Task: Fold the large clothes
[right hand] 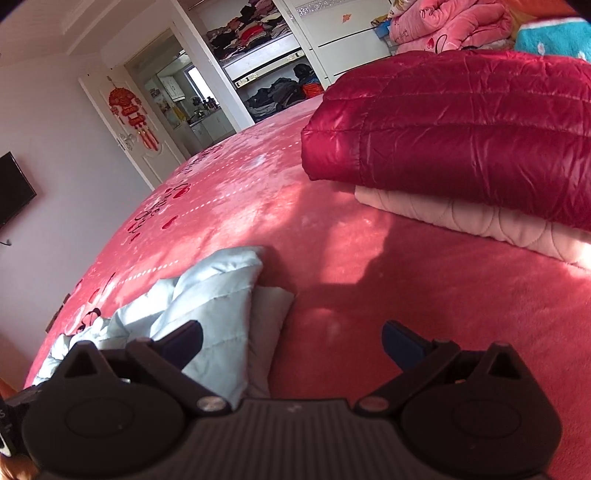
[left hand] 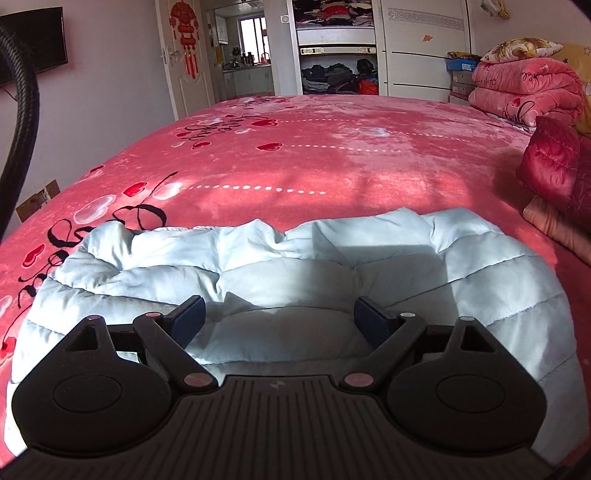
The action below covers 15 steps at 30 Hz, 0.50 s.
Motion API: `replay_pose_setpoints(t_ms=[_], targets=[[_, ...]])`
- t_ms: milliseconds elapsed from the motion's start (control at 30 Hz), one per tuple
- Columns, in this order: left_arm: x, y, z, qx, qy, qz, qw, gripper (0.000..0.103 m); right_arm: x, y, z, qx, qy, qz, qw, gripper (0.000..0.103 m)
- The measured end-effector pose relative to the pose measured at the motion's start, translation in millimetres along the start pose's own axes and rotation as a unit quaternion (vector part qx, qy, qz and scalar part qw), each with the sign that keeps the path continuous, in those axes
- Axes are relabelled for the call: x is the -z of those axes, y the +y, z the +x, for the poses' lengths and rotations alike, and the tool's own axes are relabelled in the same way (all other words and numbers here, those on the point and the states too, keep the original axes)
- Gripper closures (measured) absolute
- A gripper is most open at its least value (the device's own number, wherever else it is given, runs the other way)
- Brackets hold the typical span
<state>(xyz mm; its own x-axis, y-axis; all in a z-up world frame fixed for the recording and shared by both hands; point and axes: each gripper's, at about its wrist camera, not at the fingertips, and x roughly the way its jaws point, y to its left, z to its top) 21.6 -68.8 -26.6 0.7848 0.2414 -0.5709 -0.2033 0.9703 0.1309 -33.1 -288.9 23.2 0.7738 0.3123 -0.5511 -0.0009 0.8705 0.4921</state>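
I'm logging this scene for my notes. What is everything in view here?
puffer jacket: one, pale blue, near bed edge, under the left gripper
folded jacket: one, dark red, on a pale pink folded item
bedspread: one, pink with hearts
folded quilts: pink stack, far corner
wardrobe: white, open, clothes inside
door ornament: red
left hand-held gripper: black, open
right hand-held gripper: black, open

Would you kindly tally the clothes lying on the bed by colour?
Light blue: 1, the light blue puffer jacket under the open left gripper
Dark red: 1, the dark red puffer jacket
Pale pink: 1, the pale pink quilted garment beneath it
Total: 3
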Motion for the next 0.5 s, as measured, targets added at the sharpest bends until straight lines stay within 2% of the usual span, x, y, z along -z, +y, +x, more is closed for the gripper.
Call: replay_pose_setpoints(t_ms=[133, 233, 333, 500], targets=[[-10, 27, -31, 0.011, -0.002, -0.023, 0.9997, 0.0, 1, -5, -2, -0.04, 0.012, 0.013, 0.999, 0.001], [-19, 62, -46, 0.016, 0.004, -0.062, 0.998, 0.0, 2, -5, -5, -0.06, 0.019, 0.007, 0.998, 0.001], [-17, 102, -57, 0.019, -0.004, -0.104, 0.9944, 0.0, 5, -5, -4, -0.083, 0.035, 0.008, 0.996, 0.001], [-10, 164, -54, 0.001, -0.011, -0.173, 0.9849, 0.0, 6, -6, 8, -0.113, 0.049, 0.032, 0.992, 0.001]])
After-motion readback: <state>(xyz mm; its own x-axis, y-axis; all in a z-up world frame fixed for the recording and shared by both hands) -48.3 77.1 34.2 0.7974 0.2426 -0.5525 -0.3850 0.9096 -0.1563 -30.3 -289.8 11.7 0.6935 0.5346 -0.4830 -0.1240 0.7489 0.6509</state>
